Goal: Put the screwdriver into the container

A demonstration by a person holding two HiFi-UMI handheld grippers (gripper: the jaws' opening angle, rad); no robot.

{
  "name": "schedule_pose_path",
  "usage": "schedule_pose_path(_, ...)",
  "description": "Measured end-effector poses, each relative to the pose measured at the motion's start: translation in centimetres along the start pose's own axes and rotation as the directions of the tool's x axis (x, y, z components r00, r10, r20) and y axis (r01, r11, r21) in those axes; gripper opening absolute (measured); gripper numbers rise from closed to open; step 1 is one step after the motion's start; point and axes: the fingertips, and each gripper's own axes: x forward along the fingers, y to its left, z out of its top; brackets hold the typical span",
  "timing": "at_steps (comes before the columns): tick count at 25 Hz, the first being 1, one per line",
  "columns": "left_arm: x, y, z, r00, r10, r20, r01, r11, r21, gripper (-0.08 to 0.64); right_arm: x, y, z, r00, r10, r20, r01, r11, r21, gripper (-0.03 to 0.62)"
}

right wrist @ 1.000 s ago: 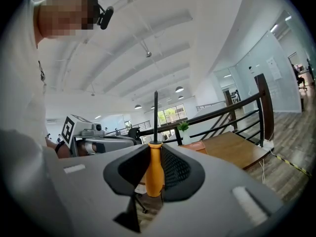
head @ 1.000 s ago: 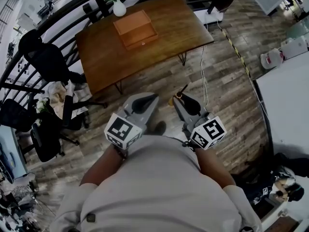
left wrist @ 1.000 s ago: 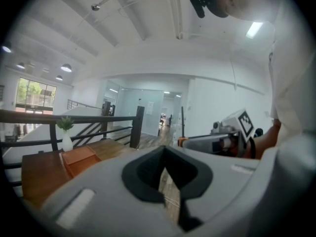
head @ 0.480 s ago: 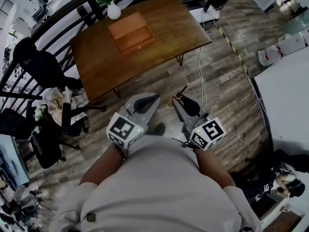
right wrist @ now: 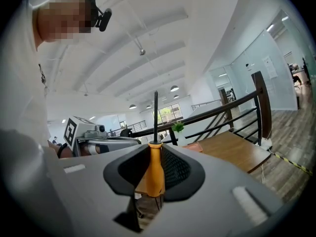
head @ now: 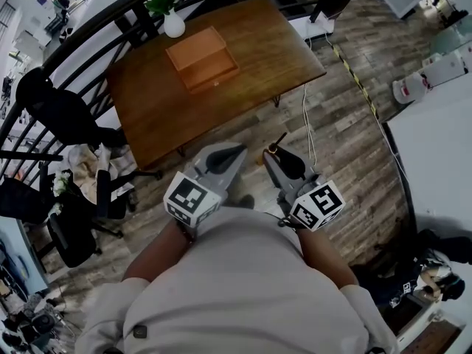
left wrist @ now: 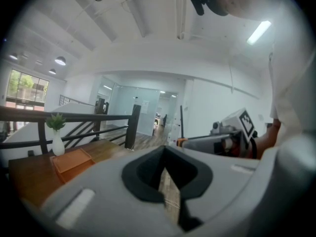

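Carrying the screwdriver [right wrist: 155, 168] to the desk [head: 274, 44] seems to be the step in hand. The right claw [head: 271, 153] is clamped on the orange handle, and the dark shaft stands out above the jaws, nearly upright in the right gripper view. The left claw [head: 237, 151] has its jaws together with nothing between them. The wooden container [head: 202, 56], an open shallow box, lies on the desk near a small plant in a white vase [head: 174, 25]. It is well apart from both claws, with wooden floor between. To do this well, the person should first come close to the desk edge with a firm grip. The tool should then be tipped to lie along the long side of the box and released low, so that it does not bounce out.
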Motion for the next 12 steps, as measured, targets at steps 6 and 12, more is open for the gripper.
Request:
schedule_pose_path(6,-0.6,6.0,2.0,1.0,-0.005,0.004,0.005,0.999,0.032,0.005,5.7,-0.6,2.5,1.0,-0.004,0.027,0.005,1.0,-0.007,0.081)
schedule_pose_path(12,-2.6,12.2,4.8,1.0,-0.002,0.013,0.002,0.998,0.057,0.005,12.3,0.5,5.4,0.999,0.012,0.043,-0.011,0.999,-0.031,0.081)
